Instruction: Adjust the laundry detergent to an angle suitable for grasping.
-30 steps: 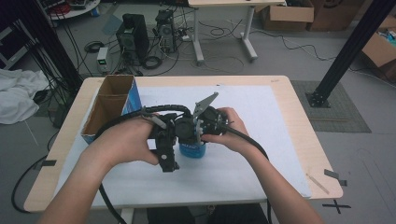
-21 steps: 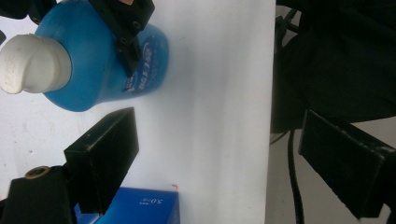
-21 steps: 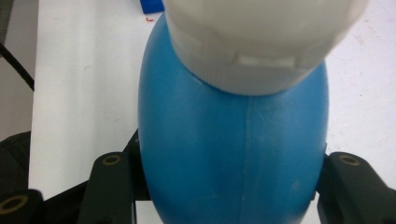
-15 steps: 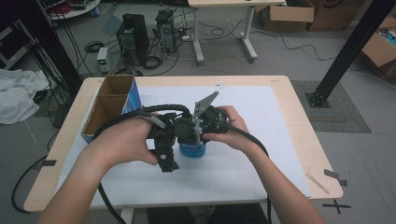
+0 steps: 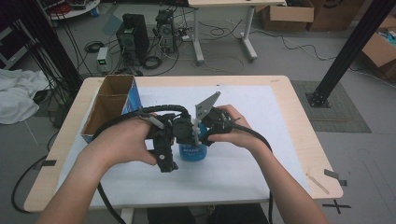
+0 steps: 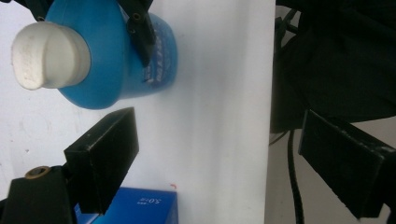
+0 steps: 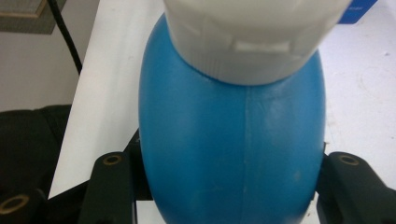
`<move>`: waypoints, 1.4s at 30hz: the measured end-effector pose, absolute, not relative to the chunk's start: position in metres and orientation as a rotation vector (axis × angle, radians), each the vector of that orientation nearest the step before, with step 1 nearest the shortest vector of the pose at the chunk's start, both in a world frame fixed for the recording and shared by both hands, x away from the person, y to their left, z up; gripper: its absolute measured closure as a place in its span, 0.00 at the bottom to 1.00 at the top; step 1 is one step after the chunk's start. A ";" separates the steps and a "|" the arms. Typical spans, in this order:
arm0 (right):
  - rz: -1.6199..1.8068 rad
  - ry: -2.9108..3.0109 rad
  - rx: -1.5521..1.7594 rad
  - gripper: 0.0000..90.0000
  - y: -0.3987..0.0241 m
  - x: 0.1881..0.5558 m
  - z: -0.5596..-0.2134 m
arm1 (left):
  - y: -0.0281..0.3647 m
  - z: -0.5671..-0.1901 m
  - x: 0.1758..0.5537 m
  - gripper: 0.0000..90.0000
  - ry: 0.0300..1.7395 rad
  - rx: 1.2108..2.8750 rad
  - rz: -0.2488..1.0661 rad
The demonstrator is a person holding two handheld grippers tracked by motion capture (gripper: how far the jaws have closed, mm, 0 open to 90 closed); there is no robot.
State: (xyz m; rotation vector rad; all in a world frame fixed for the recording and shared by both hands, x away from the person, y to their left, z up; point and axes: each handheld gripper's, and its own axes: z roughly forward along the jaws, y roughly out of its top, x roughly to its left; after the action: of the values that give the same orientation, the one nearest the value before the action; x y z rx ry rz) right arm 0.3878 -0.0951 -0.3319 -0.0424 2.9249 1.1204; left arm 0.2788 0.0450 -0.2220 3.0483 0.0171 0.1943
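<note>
Blue plastic bottle (image 5: 192, 152) with a white cap (image 6: 46, 55), standing upright on the white sheet (image 5: 261, 121) near the middle of the table (image 5: 299, 107), front half of it. My right gripper (image 5: 198, 136) has its 2 jaws clamped on the bottle's belly, 1 pad on each side as the right gripper view shows it, cap just above. My left gripper (image 6: 233, 154) sits just beside it with the jaws spread wide and nothing between them. Judging by the look, it's a stiff moulded body, smooth and rounded, so I'd guess a bit slippery and it could twist out if I squeeze off-centre. Can't tell how full it is, so weight is a guess. Belly grip looks sound to me; the ridged cap is where I'd put the free jaws. Cardboard box (image 5: 109, 105) sits well apart at the left edge
</note>
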 end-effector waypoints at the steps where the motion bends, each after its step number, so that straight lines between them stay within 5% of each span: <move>1: 1.117 2.927 -0.055 0.48 -0.095 0.388 -0.333 | 0.045 -0.222 0.279 0.14 0.015 3.050 0.197; 11: 1.130 2.943 -0.040 0.47 -0.098 0.391 -0.339 | 0.042 -0.223 0.279 0.14 0.015 3.049 0.198; 23: 1.125 2.956 0.053 0.23 -0.105 0.388 -0.330 | 0.041 -0.220 0.277 0.14 0.016 3.054 0.204; 42: 0.911 2.853 0.542 0.26 -0.188 0.385 -0.295 | 0.036 -0.219 0.277 0.15 0.005 3.054 0.209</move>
State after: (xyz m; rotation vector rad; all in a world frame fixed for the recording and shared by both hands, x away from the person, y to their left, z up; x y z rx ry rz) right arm 0.3848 -0.1885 -0.2946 0.5420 2.8534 0.9107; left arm 0.2773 0.0357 -0.2188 3.0537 0.0048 0.2087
